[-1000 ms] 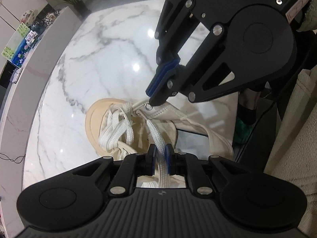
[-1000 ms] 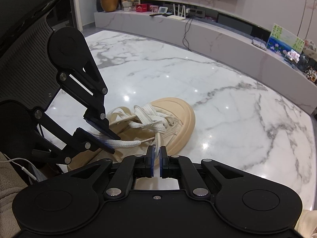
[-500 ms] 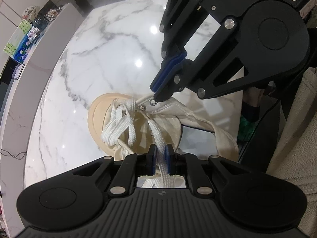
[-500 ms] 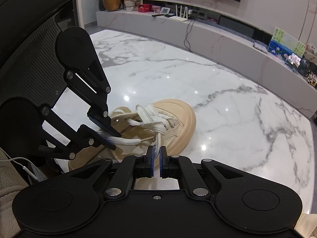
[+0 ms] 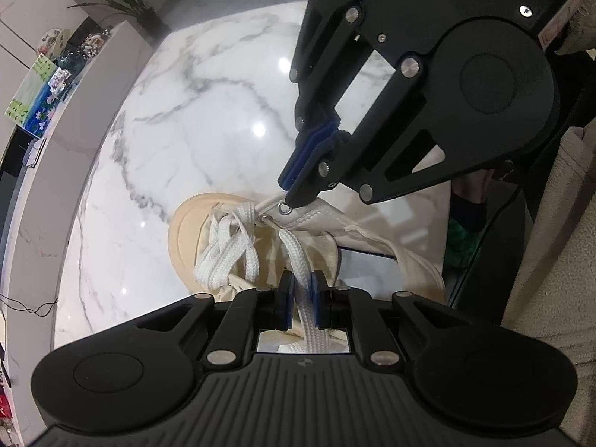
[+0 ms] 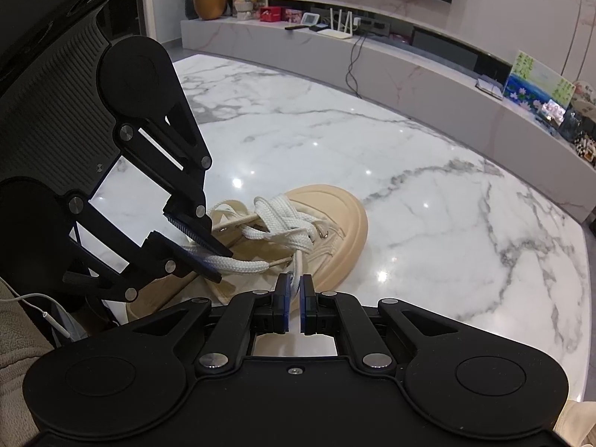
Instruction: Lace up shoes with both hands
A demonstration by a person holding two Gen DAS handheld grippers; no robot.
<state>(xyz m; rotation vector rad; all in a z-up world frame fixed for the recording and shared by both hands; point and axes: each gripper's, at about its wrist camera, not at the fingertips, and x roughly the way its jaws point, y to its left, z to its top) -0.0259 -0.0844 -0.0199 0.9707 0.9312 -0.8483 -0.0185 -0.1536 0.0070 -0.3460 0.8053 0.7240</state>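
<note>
Shoe (image 5: 208, 231): cream canvas sneaker with a tan rubber toe cap, lying on the white marble desk (image 5: 208, 119) near its front edge, toe pointing away from the person.
Writing: no brand or lettering can be read on the shoe or on either claw; a painted card (image 6: 536, 85) on the ledge beyond the desk shows flowers, its marks too small to read.
Lace (image 5: 238, 257): flat white lace, crossed loosely over the front eyelets; one free length runs back to each claw.
Edges and room: desk top bare and open ahead of the toe and to both sides; curved far rim meets a pale ledge (image 6: 428, 70); near edge lies just behind the heel, beside the person's beige sleeve (image 6: 18, 339).
Left claw (image 5: 301, 298): jaws closed on a flat stretch of the lace, which passes up between the blue pads.
Right claw (image 6: 294, 298): jaws nearly together, pinching the thin end of the lace; in the left wrist view its tip (image 5: 294, 190) sits right at a metal eyelet (image 5: 286, 208) on the shoe's upper edge.
</note>
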